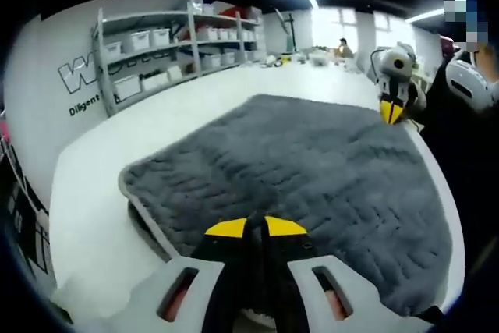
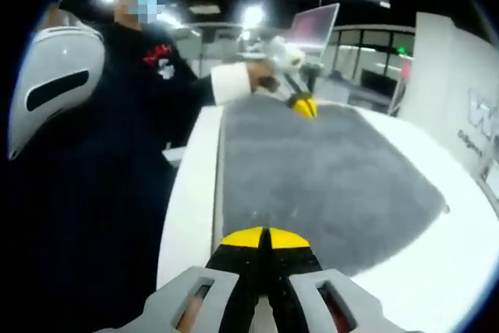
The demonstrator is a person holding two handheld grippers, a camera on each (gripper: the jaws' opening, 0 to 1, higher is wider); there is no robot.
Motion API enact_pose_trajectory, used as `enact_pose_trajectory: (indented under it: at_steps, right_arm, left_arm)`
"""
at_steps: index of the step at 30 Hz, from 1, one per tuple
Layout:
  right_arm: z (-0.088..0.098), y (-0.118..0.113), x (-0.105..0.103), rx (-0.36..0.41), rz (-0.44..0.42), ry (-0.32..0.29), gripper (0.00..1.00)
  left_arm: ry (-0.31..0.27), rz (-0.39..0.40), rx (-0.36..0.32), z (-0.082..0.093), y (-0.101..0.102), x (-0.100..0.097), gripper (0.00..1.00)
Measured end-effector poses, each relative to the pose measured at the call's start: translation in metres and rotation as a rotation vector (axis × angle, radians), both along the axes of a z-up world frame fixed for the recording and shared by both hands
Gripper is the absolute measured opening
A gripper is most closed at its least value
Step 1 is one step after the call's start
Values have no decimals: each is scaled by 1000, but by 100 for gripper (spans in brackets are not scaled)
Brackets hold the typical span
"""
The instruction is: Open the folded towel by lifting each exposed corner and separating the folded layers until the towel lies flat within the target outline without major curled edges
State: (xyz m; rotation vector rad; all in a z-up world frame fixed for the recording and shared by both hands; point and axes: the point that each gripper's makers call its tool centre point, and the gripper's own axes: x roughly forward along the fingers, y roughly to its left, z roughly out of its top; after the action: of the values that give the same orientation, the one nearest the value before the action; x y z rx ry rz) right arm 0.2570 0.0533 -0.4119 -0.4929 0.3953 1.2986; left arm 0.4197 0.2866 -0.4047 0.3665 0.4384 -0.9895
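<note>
Grey plush towel (image 1: 304, 185) is lying spread across the white desk (image 1: 93, 200). Left tool (image 1: 256, 228) and right tool (image 2: 265, 239) are clenching opposite towel edges. Flattening stage, seemingly; next, tug outward, smoothing curls.

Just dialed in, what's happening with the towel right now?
A person is working a grey towel on a white table with a handheld gripper in each hand. The towel looks spread open and mostly flat. The left gripper is shut on the towel's near edge, and the right gripper is shut on the opposite edge. One corner beside the left gripper shows a slightly raised rim.
</note>
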Motion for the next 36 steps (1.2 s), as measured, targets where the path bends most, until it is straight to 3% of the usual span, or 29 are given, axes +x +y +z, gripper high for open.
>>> enact_pose_trajectory:
  at_steps: [6,11,17,21,29,36]
  right_arm:
    - [1,4,0,-6,41,-13,0]
    - [3,1,-1,-7,79,-18,0]
    - [13,6,5,21,80,-39,2]
    - [22,9,12,18,89,-64,3]
    - [30,19,27,37,87,4,6]
    - [39,46,20,51,136,-33,14]
  left_arm:
    - [13,37,10,0,5,0,7]
    - [-29,30,35,3,4,1,10]
    - [-60,115,-10,12,12,17,23]
    - [-114,165,-27,21,14,28,30]
    - [-179,321,-42,31,37,54,38]
    - [-130,383,-51,23,48,62,41]
